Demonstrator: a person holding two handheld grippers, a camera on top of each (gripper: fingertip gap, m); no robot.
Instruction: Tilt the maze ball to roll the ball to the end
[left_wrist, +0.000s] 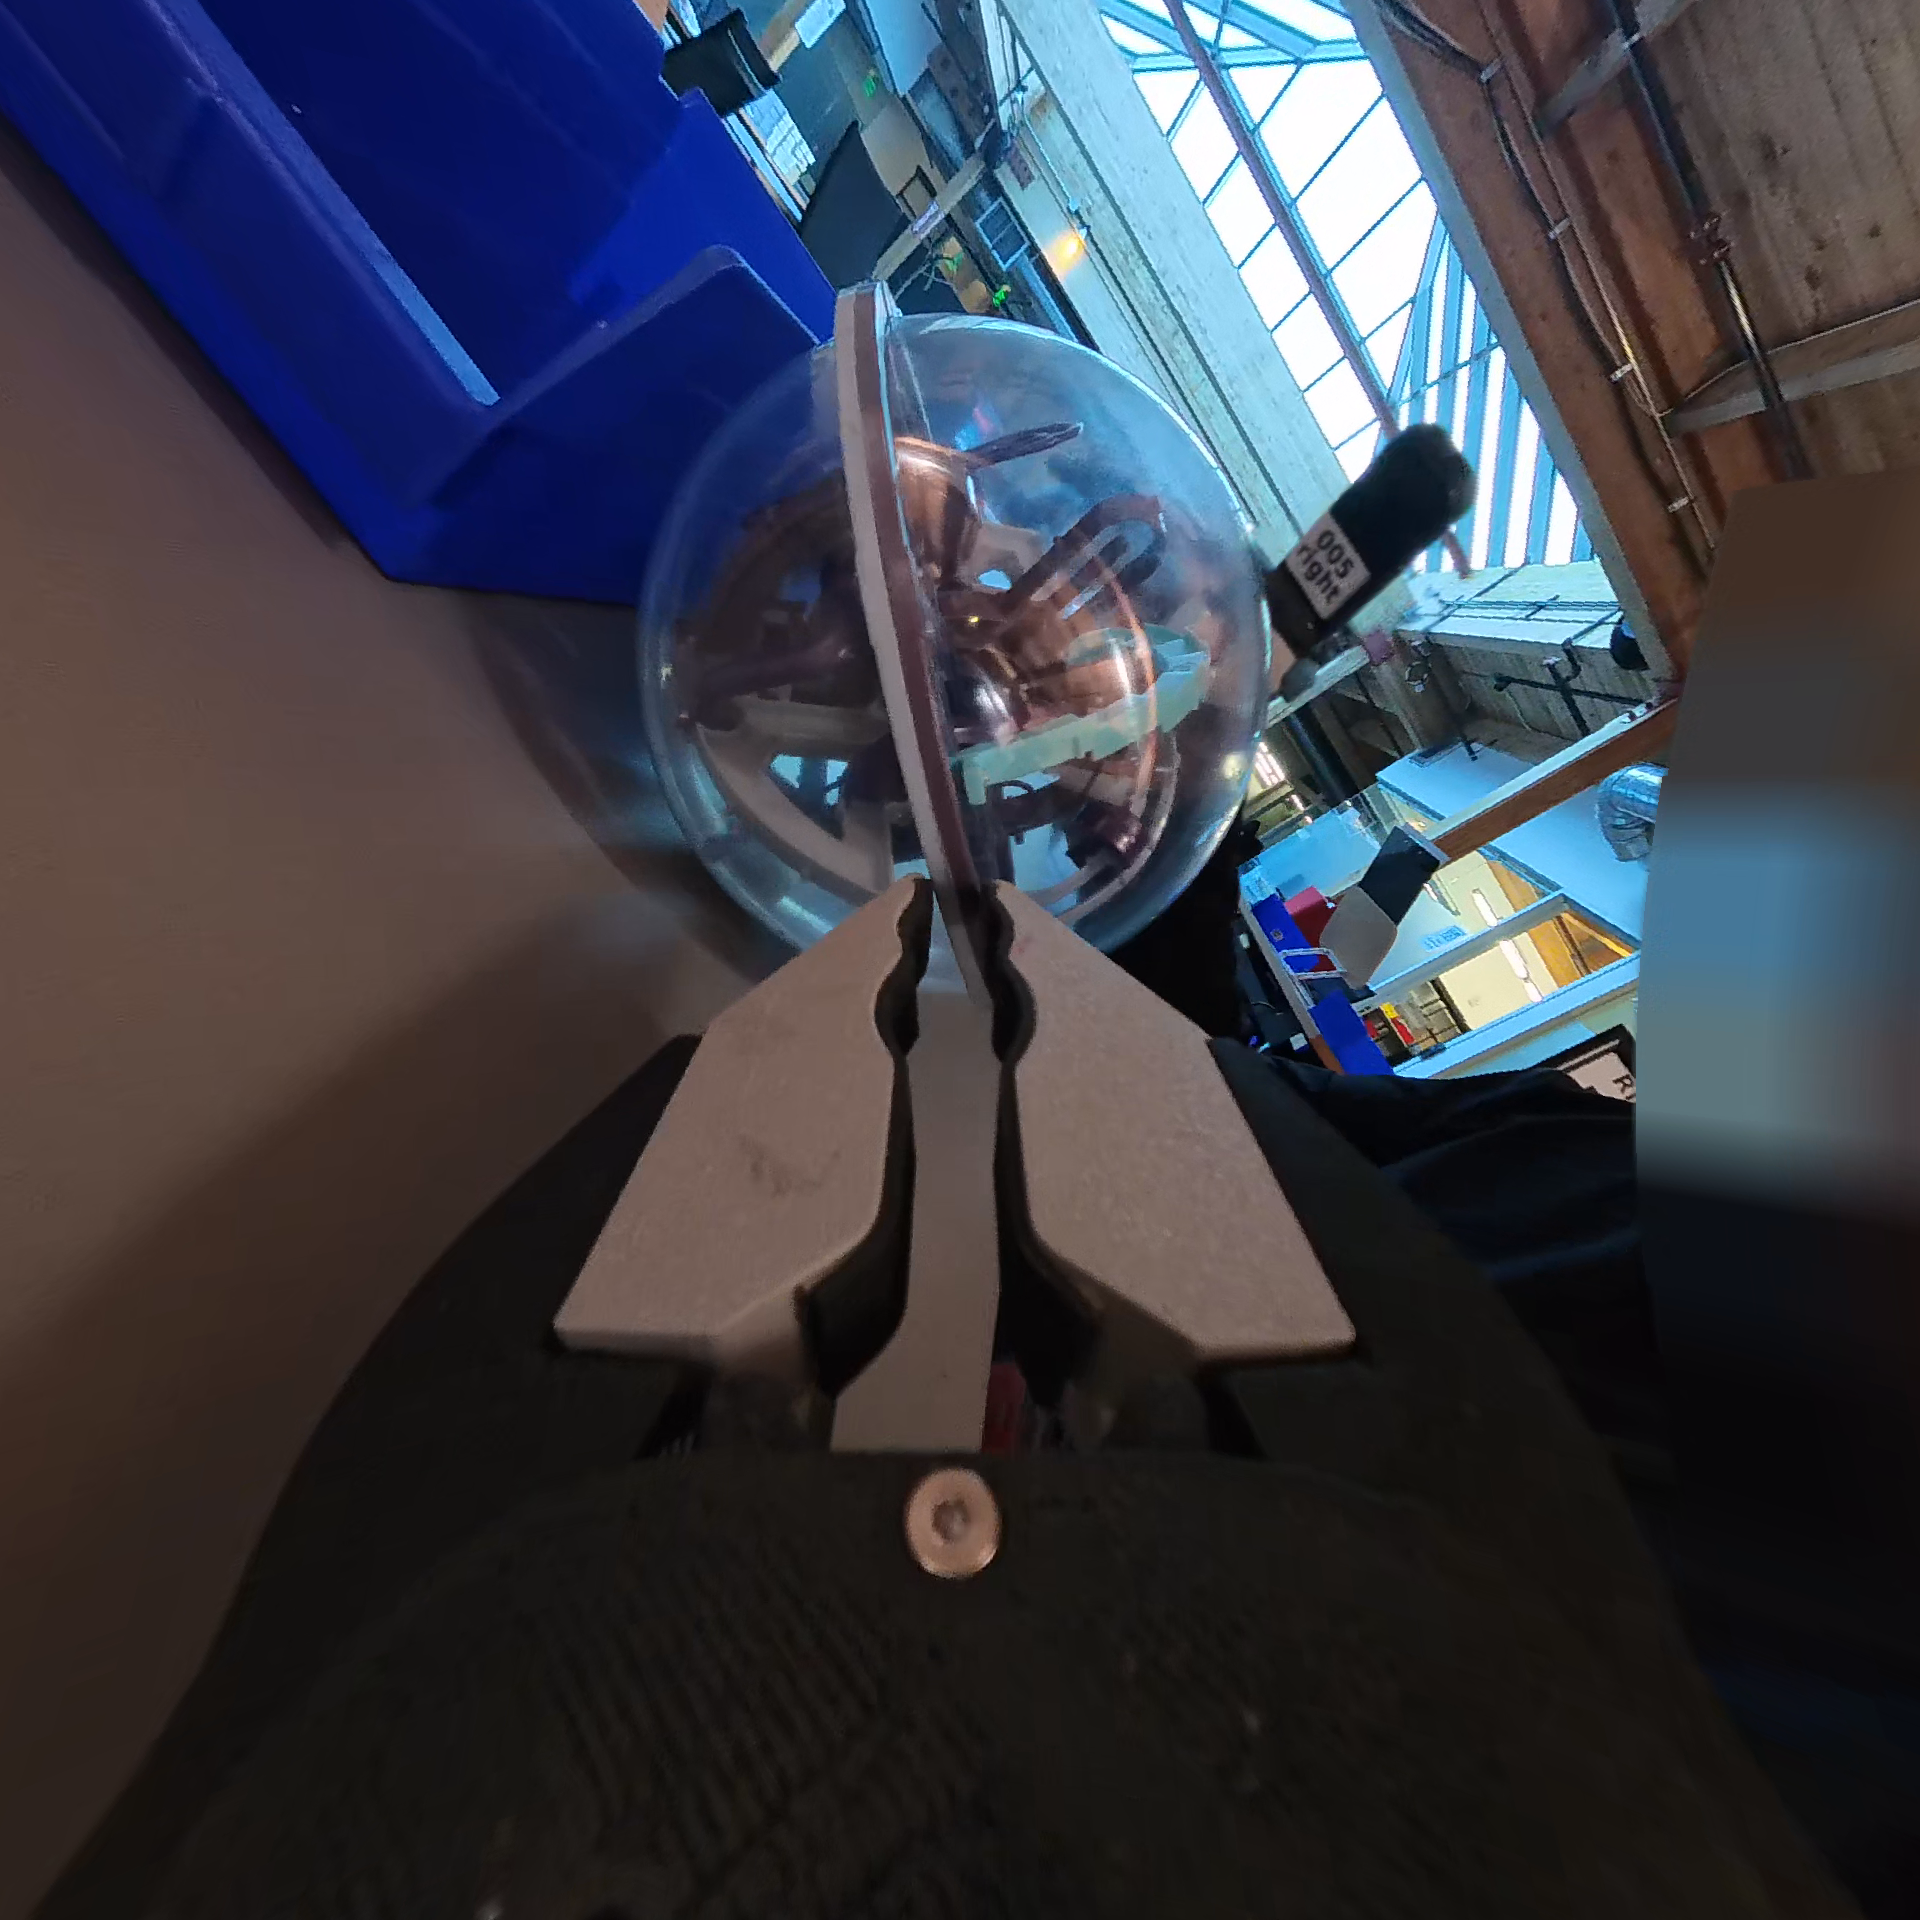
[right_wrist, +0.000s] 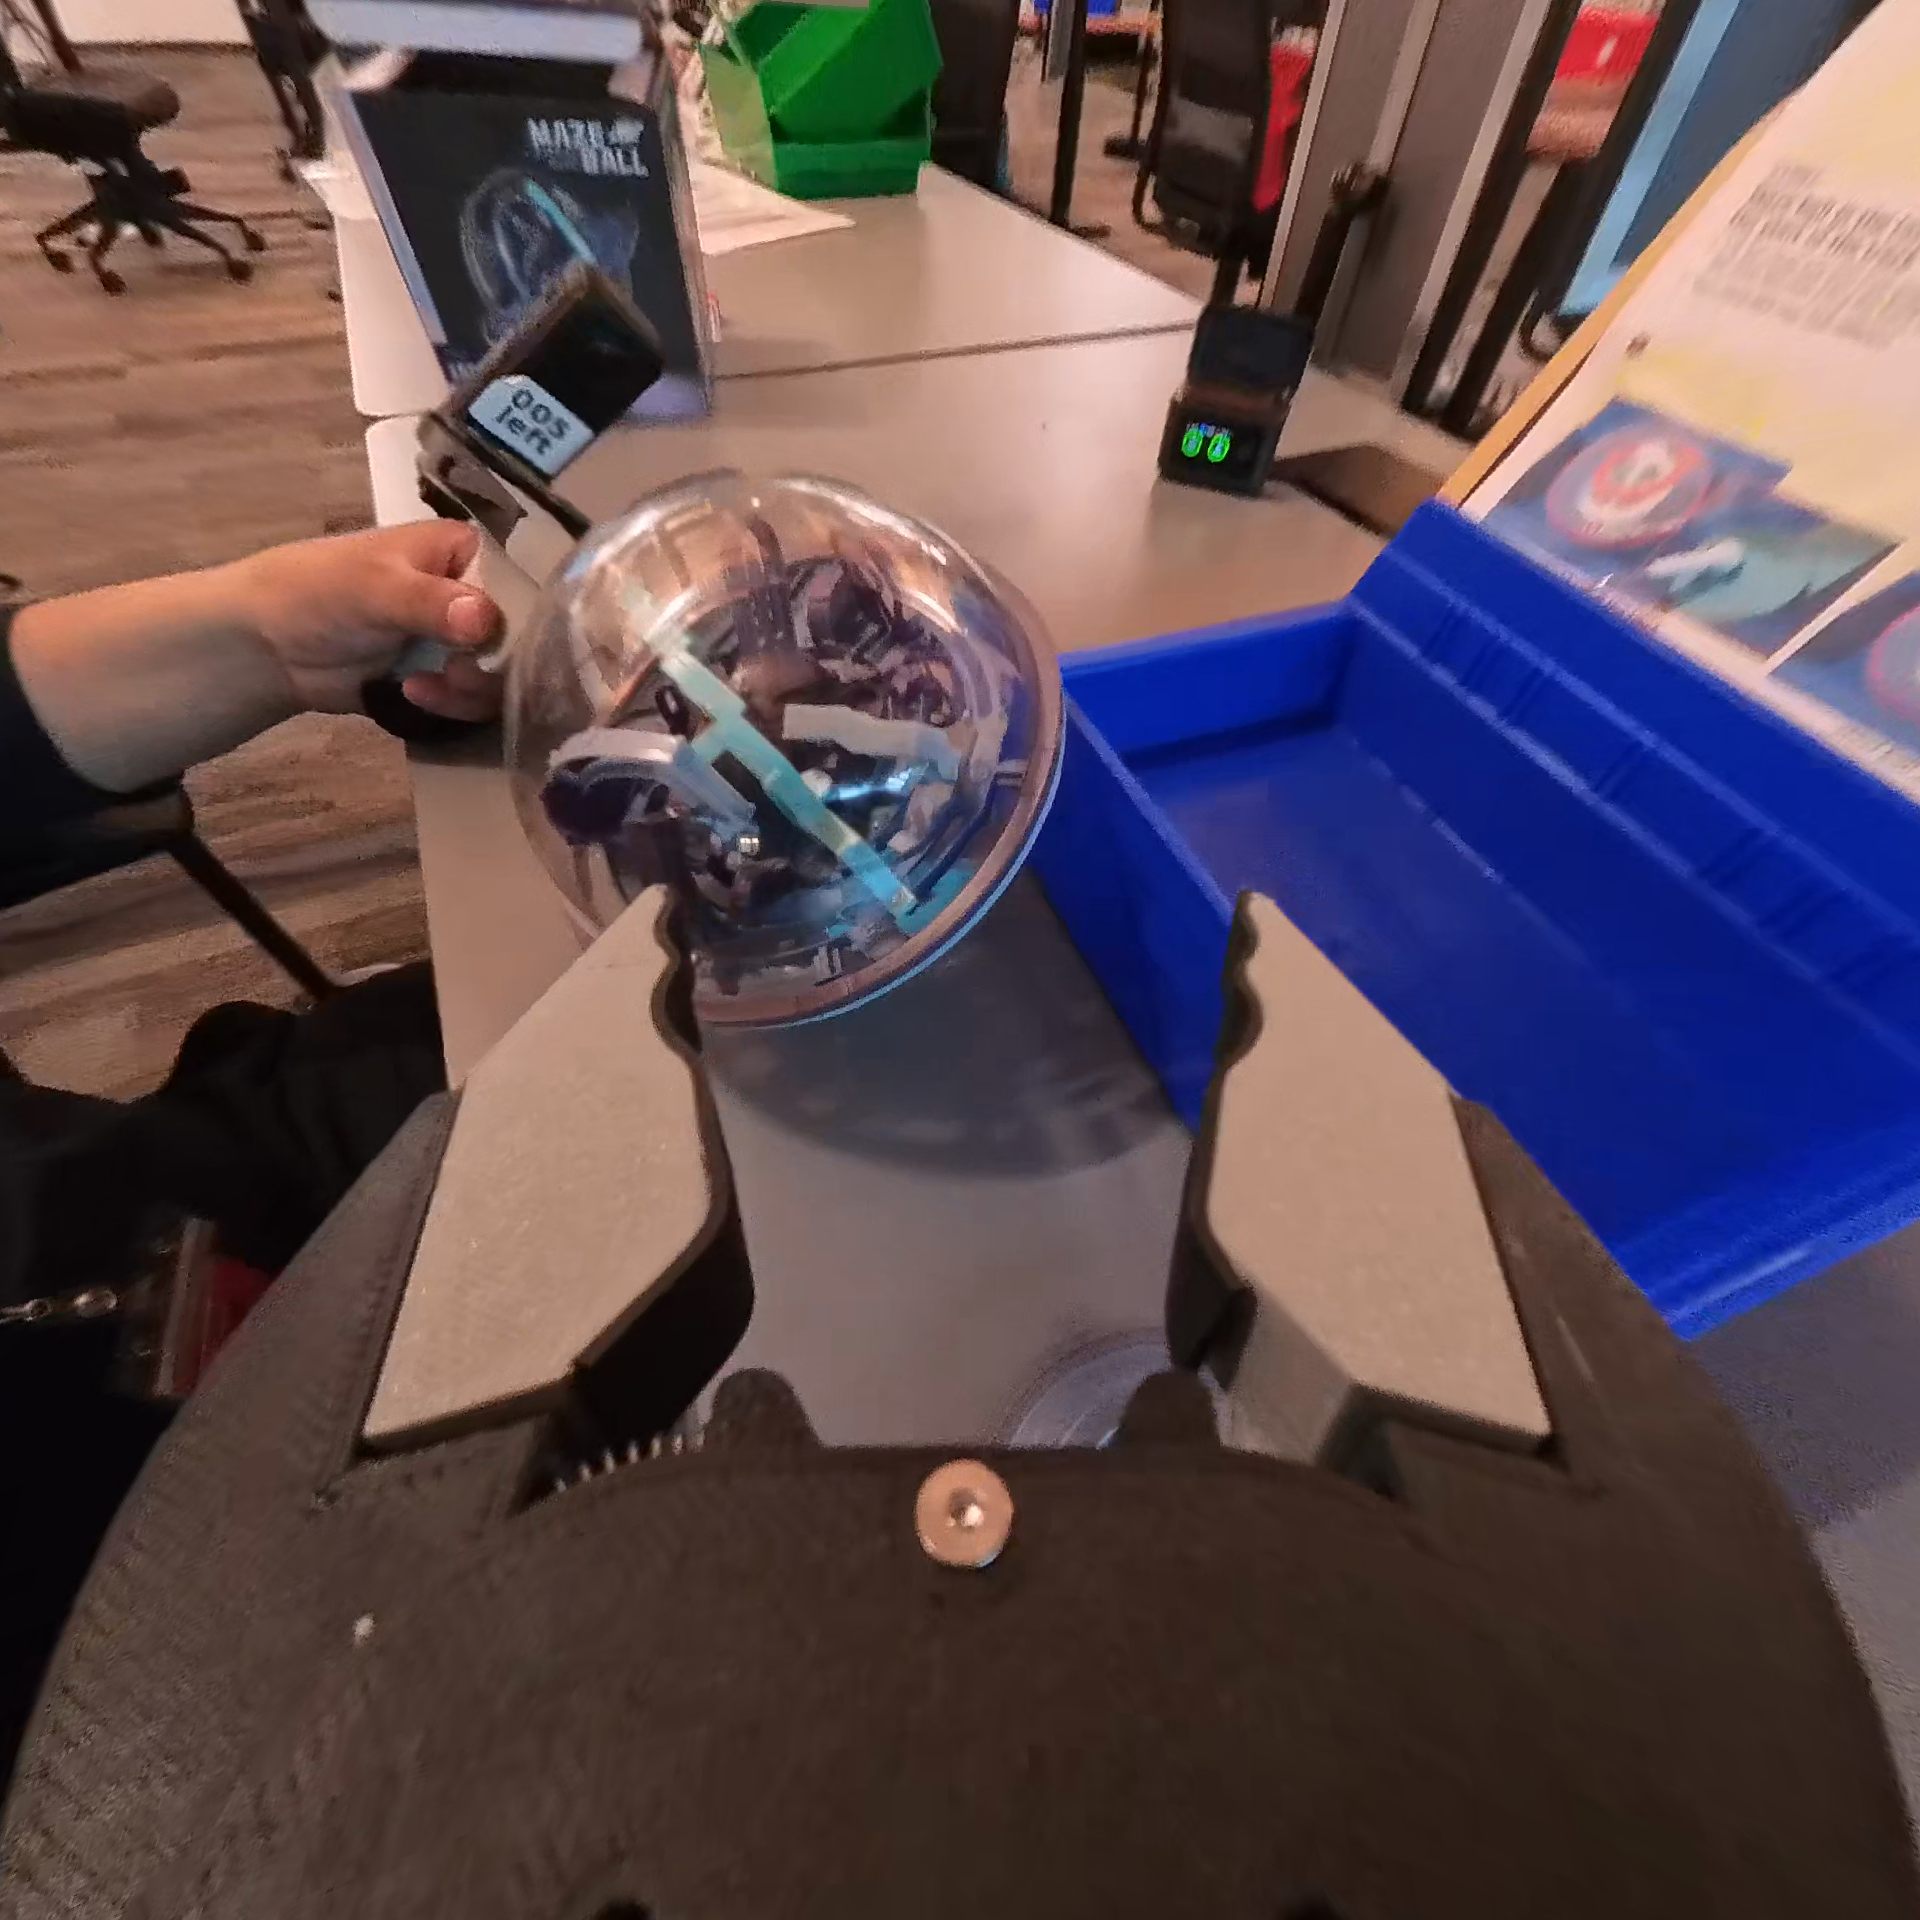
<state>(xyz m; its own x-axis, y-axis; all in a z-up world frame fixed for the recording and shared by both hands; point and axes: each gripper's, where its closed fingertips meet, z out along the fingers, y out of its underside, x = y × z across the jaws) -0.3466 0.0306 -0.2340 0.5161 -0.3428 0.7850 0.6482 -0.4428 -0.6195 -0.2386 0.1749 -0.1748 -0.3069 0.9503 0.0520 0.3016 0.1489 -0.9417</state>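
The maze ball (left_wrist: 956, 644) is a clear sphere with brown and pale tracks inside and a thin flat rim (left_wrist: 883, 582) around its middle. My left gripper (left_wrist: 961, 894) is shut on that rim and holds the ball up above the table. In the right wrist view the ball (right_wrist: 779, 748) hangs over the grey table (right_wrist: 935, 416), and a small steel ball (right_wrist: 746, 844) sits on a track low inside it. My right gripper (right_wrist: 951, 914) is open wide just below and in front of the ball; its pads do not press on it.
A blue bin (right_wrist: 1455, 831) stands right of the ball and also shows in the left wrist view (left_wrist: 468, 312). The ball's dark box (right_wrist: 540, 208), a green bin (right_wrist: 831, 94) and a small black device with green lights (right_wrist: 1231, 416) stand farther back. A hand (right_wrist: 312, 623) holds the left gripper's handle.
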